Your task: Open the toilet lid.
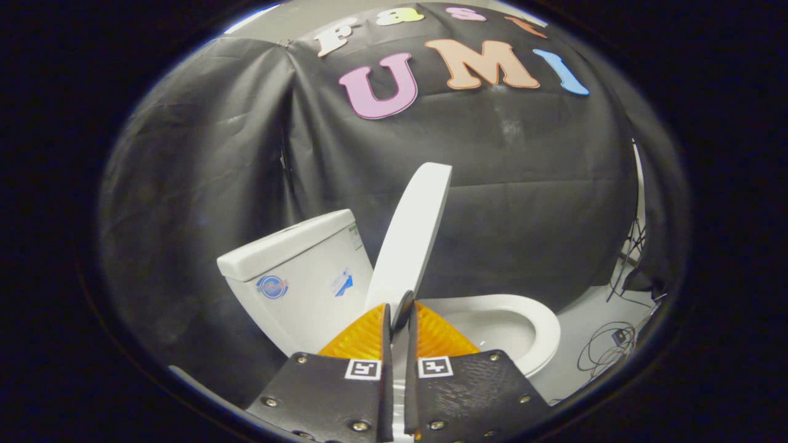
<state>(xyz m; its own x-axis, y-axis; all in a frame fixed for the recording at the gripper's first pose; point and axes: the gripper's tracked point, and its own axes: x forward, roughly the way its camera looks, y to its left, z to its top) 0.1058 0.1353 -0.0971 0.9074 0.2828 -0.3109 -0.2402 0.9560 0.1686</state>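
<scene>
**A:** What are you holding, and how does it feel likely to behave?

**B:** My hand-held gripper (399, 320) is nearly closed, both fingers pinching the free edge of the toilet lid (411, 237). I judge it a rigid moulded plastic panel: light for its size, stiff enough not to flex, but glossy and so rather slippery. It turns on a hinge at the back, so it wants to swing in an arc, not lift straight.

**A:** Where is the best place to grip?

**B:** Right where I am, I think, on the thin rim farthest from the hinge, which gives most leverage. Pinch across the thickness, and let the wrist follow the arc so the smooth edge doesn't slide out.

**A:** Where does the lid stand now?

**B:** Raised steeply, close to upright, rising from between my fingertips towards 12 o'clock with a slight lean to 1 o'clock. The cistern (295, 271) sits at about 10 o'clock from my fingers, just beside the lid; whether they touch I cannot tell. The open bowl (523, 323) lies at 3 o'clock.

**A:** And its look?

**B:** Plain white, smooth, elongated with a rounded top, seen almost edge-on. If released short of the cistern, I'd expect it could drop back with a bang.
</scene>
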